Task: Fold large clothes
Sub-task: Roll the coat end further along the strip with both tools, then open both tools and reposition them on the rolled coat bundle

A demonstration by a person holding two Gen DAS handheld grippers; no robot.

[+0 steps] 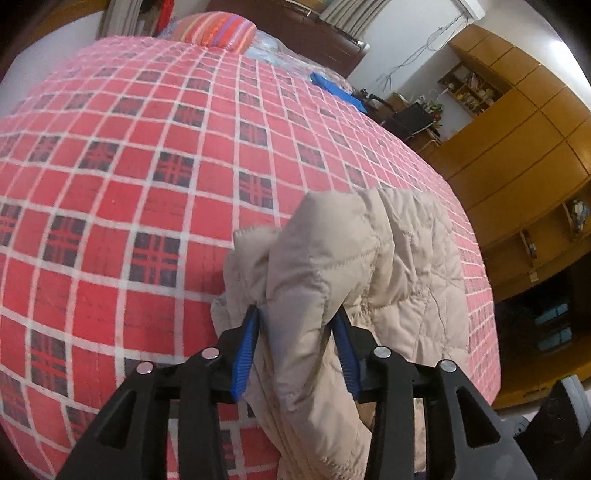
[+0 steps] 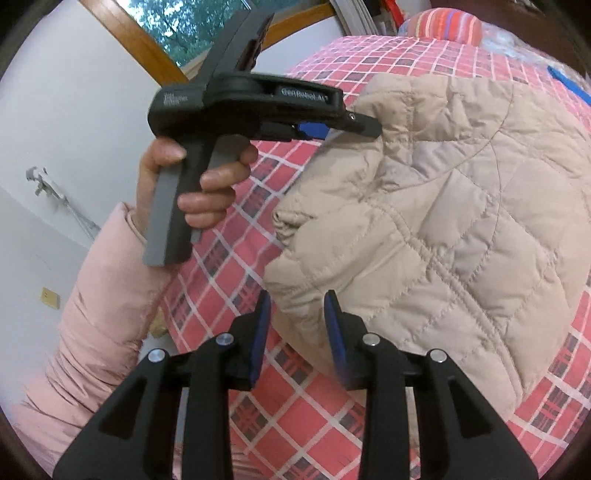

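Your left gripper (image 1: 297, 314) is clamped on a thick fold of the beige quilted jacket (image 1: 354, 273), its blue pads (image 1: 245, 354) pressed against the fabric on either side in the lower middle of the left wrist view. From that grip the jacket bunches upward and spreads to the right across the red checked bedspread (image 1: 140, 155), reaching the bed's right edge. A striped pillow (image 1: 221, 29) sits at the top of the frame, and wooden cabinets (image 1: 517, 122) fill the right side.

In the right wrist view, your right gripper (image 2: 297, 306) has its jaws apart, with the jacket's (image 2: 443, 221) near edge lying just between the fingertips; no fabric is pinched. The jacket covers the right half of that frame, flat on the bedspread (image 2: 295, 406). In the upper middle you can see your left gripper (image 2: 364, 123) from the side, biting the jacket's raised upper corner. Your left hand (image 2: 195, 184) grips its handle at centre left, with a pink padded sleeve (image 2: 92, 314) running to the lower left corner.
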